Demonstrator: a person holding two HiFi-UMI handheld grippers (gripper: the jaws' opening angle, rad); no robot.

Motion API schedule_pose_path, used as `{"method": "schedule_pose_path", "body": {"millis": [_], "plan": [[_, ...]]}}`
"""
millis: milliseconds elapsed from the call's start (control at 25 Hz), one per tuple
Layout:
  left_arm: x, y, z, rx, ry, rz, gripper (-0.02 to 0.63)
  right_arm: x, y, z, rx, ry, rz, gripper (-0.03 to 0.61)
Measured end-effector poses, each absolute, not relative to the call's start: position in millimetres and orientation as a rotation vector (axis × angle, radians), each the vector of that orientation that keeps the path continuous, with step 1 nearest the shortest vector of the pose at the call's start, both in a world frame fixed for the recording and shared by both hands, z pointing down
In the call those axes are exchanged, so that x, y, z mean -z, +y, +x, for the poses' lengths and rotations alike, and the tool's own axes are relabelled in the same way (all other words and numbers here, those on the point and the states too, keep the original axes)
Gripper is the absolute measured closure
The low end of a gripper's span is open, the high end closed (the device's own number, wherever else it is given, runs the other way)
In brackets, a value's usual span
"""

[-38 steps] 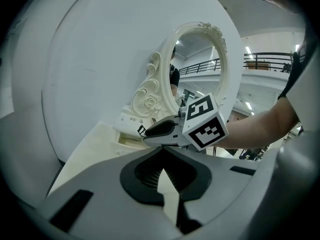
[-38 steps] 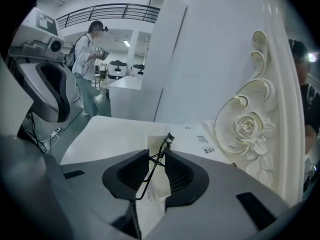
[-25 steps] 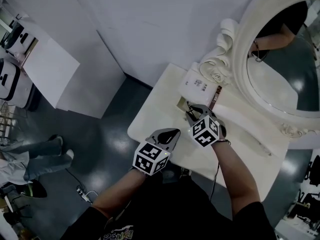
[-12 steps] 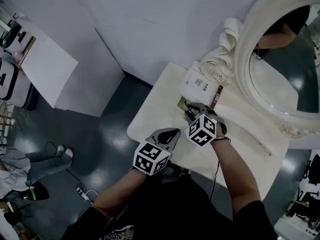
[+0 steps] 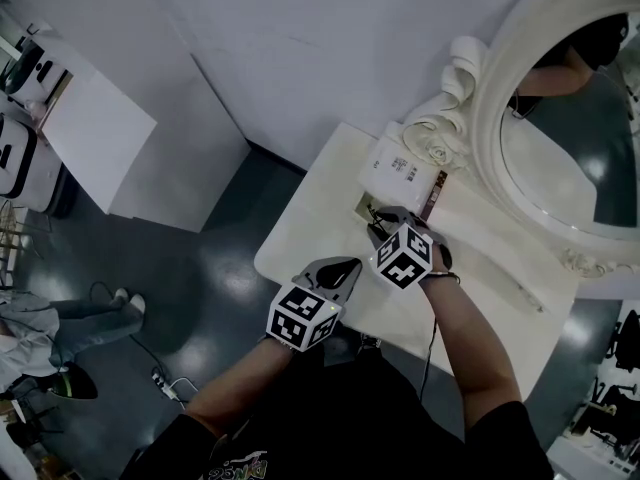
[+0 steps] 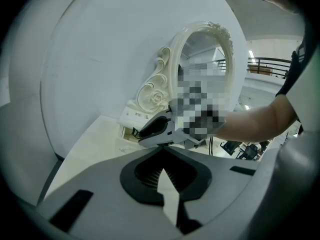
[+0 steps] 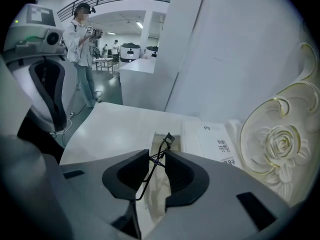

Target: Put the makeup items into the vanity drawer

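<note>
My right gripper [image 5: 376, 224] is shut on a thin black eyelash curler [image 7: 154, 163], pinched near its hinge. The curler's head points at a narrow open drawer compartment [image 7: 171, 135] in the white vanity top [image 5: 310, 230]. In the head view the curler [image 5: 372, 215] hangs just over that opening [image 5: 360, 206]. My left gripper [image 5: 337, 270] hovers at the vanity's near edge, behind the right one, jaws together and empty. The left gripper view shows the right gripper [image 6: 154, 128] ahead of the left gripper [image 6: 162, 149], above the opening.
A white printed box [image 5: 394, 169] lies beside the opening, against the carved base of the oval mirror [image 5: 566, 138]. A slim brown item [image 5: 435, 191] lies right of the box. A white cabinet [image 5: 98, 136] stands at the left. A person [image 7: 82, 51] stands far off.
My right gripper has edged slightly left and toward me with the curler. The left gripper has stayed put. A person on the floor at the left has moved out of frame.
</note>
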State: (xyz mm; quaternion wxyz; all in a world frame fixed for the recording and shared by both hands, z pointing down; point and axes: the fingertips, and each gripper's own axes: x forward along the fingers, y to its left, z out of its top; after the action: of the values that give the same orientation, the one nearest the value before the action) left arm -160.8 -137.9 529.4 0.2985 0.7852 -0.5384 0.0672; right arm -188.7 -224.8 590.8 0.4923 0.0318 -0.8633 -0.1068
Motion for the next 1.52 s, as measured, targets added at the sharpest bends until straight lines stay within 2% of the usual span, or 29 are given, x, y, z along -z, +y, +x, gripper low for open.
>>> {"method": "schedule_pose_path", "body": {"millis": [840,1120,1520], "plan": [[-528.5,-130.5,-159.9,-0.174,-1.425,2.082,0.609,-587.2,-242.8,-184.2,0.228,-2.112,0.211,0.431],[-529.6,-127.5,-162.9,-0.176,-1.421,2.083,0.609,-587.3,-244.2,-185.2,0.226,-2.111,0.223,0.385],[-531.6,-121.3,-163.4,-0.180,-1.420,2.088,0.610,-584.0,-245.5,-185.7,0.241,-2.122,0.255,0.380]]}}
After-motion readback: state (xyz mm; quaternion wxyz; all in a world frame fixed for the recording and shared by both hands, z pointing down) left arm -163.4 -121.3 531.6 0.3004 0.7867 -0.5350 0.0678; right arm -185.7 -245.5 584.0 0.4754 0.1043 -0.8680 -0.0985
